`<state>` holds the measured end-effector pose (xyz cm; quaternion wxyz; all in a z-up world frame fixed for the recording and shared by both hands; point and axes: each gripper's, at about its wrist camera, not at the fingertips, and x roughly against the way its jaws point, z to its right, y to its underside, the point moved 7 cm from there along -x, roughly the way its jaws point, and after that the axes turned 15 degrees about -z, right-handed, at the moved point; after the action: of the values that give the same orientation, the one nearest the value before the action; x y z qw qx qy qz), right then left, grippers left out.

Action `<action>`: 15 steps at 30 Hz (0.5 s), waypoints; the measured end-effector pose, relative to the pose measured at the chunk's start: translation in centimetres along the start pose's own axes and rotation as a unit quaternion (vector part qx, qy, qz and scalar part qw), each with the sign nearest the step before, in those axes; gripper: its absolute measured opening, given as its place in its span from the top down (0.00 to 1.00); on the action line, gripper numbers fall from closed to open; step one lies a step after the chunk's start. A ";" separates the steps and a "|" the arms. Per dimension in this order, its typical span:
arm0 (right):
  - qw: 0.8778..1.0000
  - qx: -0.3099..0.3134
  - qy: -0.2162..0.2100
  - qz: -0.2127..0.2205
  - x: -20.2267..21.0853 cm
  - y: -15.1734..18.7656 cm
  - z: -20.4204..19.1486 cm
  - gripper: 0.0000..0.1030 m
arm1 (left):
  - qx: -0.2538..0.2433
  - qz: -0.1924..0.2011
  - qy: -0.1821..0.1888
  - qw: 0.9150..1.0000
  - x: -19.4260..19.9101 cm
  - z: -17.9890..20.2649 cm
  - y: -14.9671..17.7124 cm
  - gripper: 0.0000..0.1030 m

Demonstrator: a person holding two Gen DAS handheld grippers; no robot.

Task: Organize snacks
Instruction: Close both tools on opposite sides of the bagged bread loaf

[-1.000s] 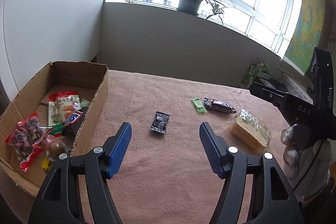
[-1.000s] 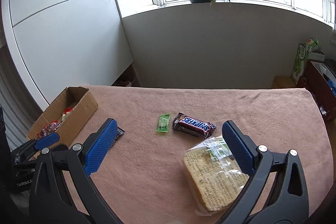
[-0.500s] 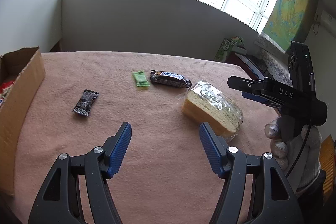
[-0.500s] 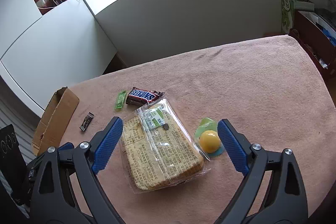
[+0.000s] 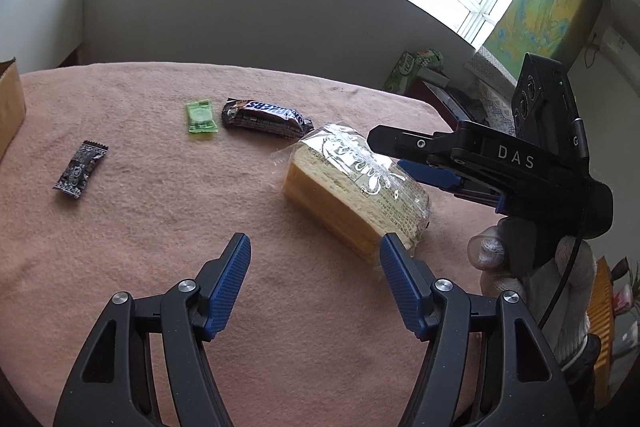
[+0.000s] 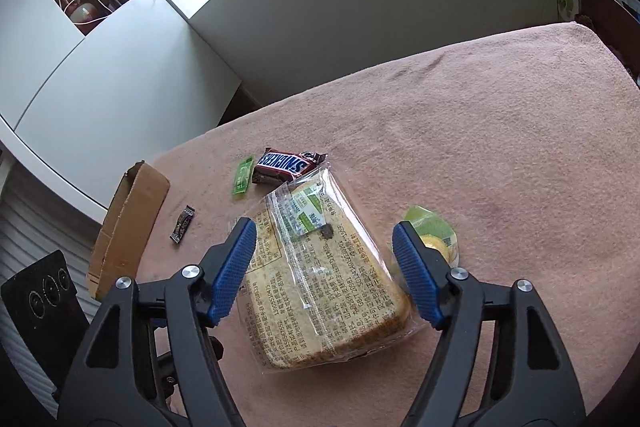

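The bagged bread loaf lies flat on the desk, which is covered with pink cloth, and serves as the reference point here. The right gripper straddles the loaf across its width, jaws closing; the pads do not yet appear to press the wrapper, so nothing is held. This alignment suits a grasp across the narrow dimension. The left gripper hovers just beside the loaf's near end, jaws partly open and empty, apparently in reserve. Beyond the loaf lie the Snickers bar and green packet; the small dark packet lies between loaf and cardboard box, the likely destination. A yellow snack sits just beside the loaf.
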<state>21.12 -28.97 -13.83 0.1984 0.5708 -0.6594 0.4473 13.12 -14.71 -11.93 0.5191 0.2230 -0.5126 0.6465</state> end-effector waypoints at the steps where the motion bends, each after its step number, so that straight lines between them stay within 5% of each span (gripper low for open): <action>1: 1.000 0.003 0.002 -0.004 -0.2 0.1 -0.1 0.29 | 0.001 -0.001 0.003 1.000 -0.1 0.1 0.0 0.35; 15: 0.997 0.055 -0.006 -0.047 -1.7 2.3 -3.0 0.35 | -0.005 -0.021 0.019 1.000 -0.7 0.6 -0.1 0.35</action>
<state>18.68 -25.67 -14.47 0.1838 0.6139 -0.6073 0.4697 13.32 -15.54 -12.27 0.5438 0.2188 -0.5008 0.6369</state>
